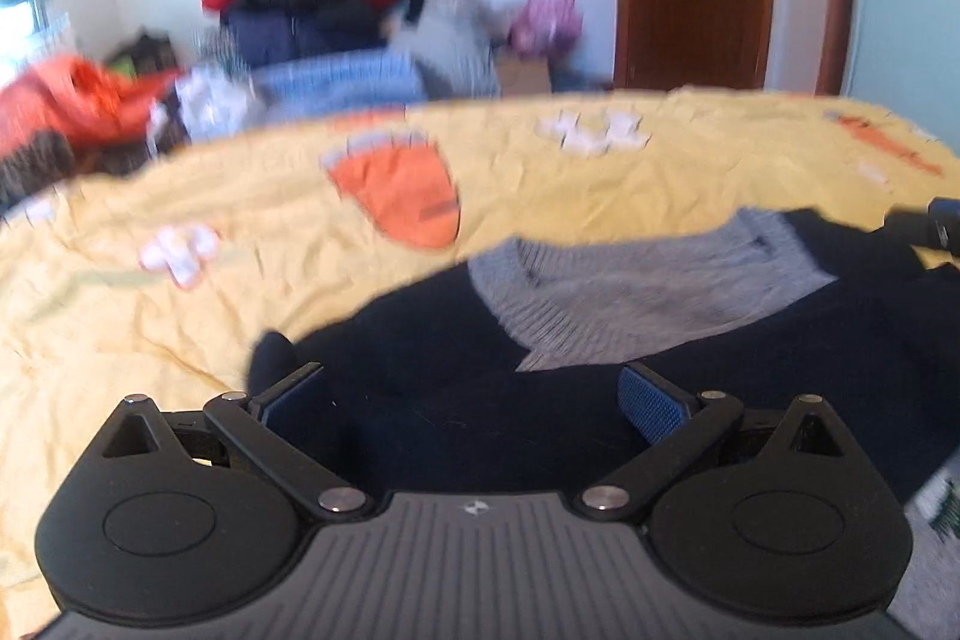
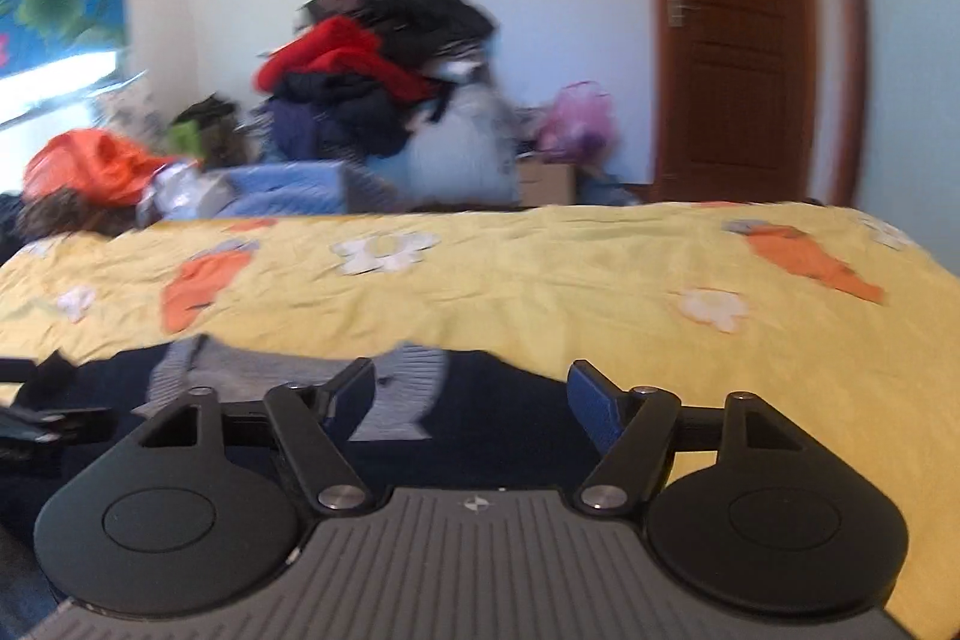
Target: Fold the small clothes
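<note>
A small dark navy sweater [image 1: 456, 376] with a grey ribbed collar [image 1: 636, 304] lies on the yellow bedspread [image 1: 180, 292]. My left gripper [image 1: 474, 388] is open, its blue-padded fingers spread just above the sweater's left shoulder area. In the right wrist view the same sweater [image 2: 510, 424] with its grey collar [image 2: 408, 382] lies low in front of me. My right gripper [image 2: 474, 388] is open over the sweater's right side, holding nothing. The other gripper's black tip shows at the right edge of the left wrist view [image 1: 936, 220].
The yellow bedspread [image 2: 540, 292] has orange carrot and white flower prints. Behind the bed is a heap of clothes [image 2: 372, 76], an orange bag [image 2: 90, 166] and a pink bag [image 2: 576, 118]. A brown door [image 2: 738, 40] stands at the back right.
</note>
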Motion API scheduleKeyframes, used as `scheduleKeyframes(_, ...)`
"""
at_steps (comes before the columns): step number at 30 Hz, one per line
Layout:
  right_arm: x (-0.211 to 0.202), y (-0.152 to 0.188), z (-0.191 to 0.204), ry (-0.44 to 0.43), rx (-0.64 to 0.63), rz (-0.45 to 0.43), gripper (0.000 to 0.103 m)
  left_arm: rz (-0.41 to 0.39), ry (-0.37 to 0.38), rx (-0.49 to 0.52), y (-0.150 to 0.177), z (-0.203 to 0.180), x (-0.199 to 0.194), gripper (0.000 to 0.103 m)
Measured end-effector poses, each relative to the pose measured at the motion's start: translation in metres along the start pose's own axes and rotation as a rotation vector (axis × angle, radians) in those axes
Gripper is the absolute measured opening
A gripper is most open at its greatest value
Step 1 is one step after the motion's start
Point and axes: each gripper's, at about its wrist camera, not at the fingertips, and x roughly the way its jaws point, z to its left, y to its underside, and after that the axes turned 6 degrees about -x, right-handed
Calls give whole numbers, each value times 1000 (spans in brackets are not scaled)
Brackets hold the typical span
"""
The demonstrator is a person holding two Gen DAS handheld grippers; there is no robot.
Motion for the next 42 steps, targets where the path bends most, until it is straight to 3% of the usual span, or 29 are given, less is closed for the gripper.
scheduleKeyframes(2,23,-1,9,-65,-29,84,80,44,-34,-35,-2,10,19,103)
scheduleKeyframes(3,34,2,11,-59,-41,119,79,61,-39,-67,-1,18,27,103)
scheduleKeyframes(5,57,12,8,22,-59,195,80,21,-30,-91,4,31,29,103)
scheduleKeyframes(6,61,19,4,39,-56,177,89,4,-29,-75,7,31,29,103)
scheduleKeyframes(8,60,22,-3,32,-9,167,90,6,-26,-76,6,32,31,103)
scheduleKeyframes(12,65,20,5,36,-51,192,95,3,-72,-54,2,24,31,103)
scheduleKeyframes(14,55,19,6,48,-48,189,89,-32,-134,-38,6,18,14,103)
scheduleKeyframes(15,44,18,7,61,-31,181,85,-56,-128,-38,10,16,0,103)
scheduleKeyframes(18,-1,21,10,-36,25,117,92,-106,8,-69,29,12,-47,103)
scheduleKeyframes(21,-25,33,25,-80,-16,134,95,-60,76,-5,51,-2,-64,103)
scheduleKeyframes(23,-21,46,33,-79,-64,195,96,1,58,67,64,-10,-52,103)
scheduleKeyframes(26,-18,58,37,-66,-95,184,101,19,108,-28,67,7,-46,103)
scheduleKeyframes(28,-23,52,39,-40,-58,207,97,29,60,-63,61,9,-59,103)
scheduleKeyframes(30,-38,52,42,-51,-39,212,95,3,69,-71,65,10,-83,103)
scheduleKeyframes(33,-72,68,50,-95,-45,183,98,-12,133,-137,87,15,-120,103)
scheduleKeyframes(36,-91,97,57,-105,-65,215,100,49,184,-178,120,13,-128,103)
scheduleKeyframes(37,-98,100,62,-89,-89,201,100,63,171,-166,130,10,-125,103)
scheduleKeyframes(38,-102,100,63,-84,-86,206,100,1,127,-99,141,2,-131,103)
scheduleKeyframes(39,-105,100,64,-75,-71,211,100,11,90,-55,145,-6,-131,103)
scheduleKeyframes(42,-118,102,67,-64,-36,219,100,12,81,-57,145,-6,-135,103)
